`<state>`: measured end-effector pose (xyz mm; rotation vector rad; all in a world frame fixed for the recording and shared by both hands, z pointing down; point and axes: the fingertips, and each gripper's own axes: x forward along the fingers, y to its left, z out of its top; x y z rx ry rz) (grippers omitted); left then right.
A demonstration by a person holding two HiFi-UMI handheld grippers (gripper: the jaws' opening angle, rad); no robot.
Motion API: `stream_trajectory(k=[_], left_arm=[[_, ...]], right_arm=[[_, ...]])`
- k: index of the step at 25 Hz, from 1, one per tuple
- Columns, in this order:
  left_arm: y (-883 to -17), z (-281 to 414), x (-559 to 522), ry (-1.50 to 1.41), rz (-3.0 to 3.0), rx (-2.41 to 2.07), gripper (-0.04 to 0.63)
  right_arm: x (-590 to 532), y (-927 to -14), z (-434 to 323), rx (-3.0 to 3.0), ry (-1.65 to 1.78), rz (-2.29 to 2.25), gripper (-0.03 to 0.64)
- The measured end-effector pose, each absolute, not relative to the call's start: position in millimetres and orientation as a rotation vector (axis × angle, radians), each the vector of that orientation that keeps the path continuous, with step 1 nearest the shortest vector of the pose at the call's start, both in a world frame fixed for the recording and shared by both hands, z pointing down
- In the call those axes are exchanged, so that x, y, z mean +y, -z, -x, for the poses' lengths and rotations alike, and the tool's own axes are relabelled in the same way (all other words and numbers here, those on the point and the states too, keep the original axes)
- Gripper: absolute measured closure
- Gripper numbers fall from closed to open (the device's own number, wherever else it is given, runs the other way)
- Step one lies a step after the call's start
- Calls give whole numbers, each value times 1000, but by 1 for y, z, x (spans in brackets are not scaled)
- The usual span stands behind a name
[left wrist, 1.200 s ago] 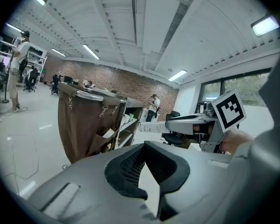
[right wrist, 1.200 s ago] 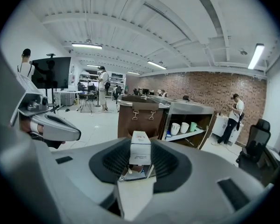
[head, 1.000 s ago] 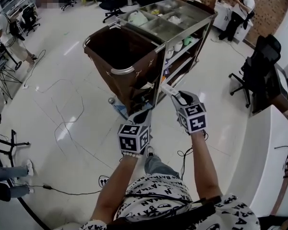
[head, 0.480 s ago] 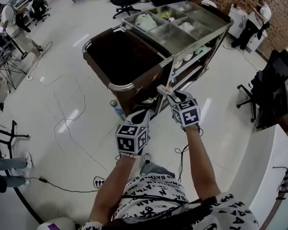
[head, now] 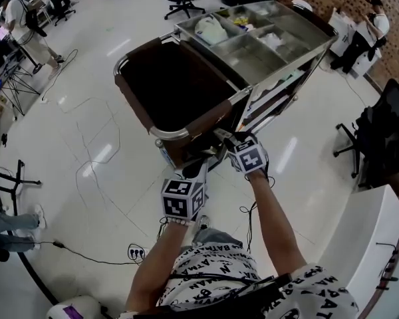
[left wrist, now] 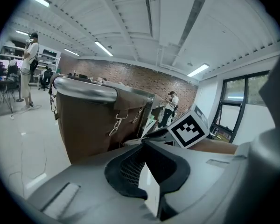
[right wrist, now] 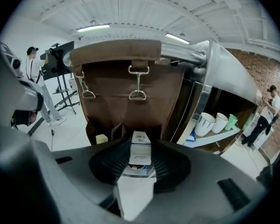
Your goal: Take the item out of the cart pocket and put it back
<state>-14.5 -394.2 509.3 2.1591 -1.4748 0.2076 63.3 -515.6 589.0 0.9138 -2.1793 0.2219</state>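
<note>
A small white box (right wrist: 140, 152) sits between the pads of my right gripper (right wrist: 141, 146), which is shut on it. In the head view that gripper (head: 224, 137) holds the box against the lower front of the cart's brown bag (head: 176, 85). The bag's low pockets (right wrist: 105, 133) lie just ahead of the box, and one holds a pale yellowish item (right wrist: 101, 138). My left gripper (head: 198, 167) hangs beside the right one, lower and to the left, with its jaws together and nothing in them. In the left gripper view, the gripper (left wrist: 143, 146) faces the bag's side (left wrist: 91, 127).
The steel cart top (head: 266, 42) has trays with bags and cloths. White cups (right wrist: 207, 122) and a green cup (right wrist: 230, 121) stand on a cart shelf. People stand at far left (head: 23, 18) and far right (head: 369, 28). An office chair (head: 379, 138) and a counter (head: 386, 244) are on the right.
Both grippers have moved forward and closer to the cart. The right one has carried the white box up to the bag's lower front.
</note>
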Motion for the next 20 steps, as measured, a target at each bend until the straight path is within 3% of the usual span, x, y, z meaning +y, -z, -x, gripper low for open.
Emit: stream_trajectory(k=[20], left_arm=[[-538, 41, -399, -187, -2051, -1535, 595]], right_arm=[[-542, -649, -21, -2075, -176, -727, 466]])
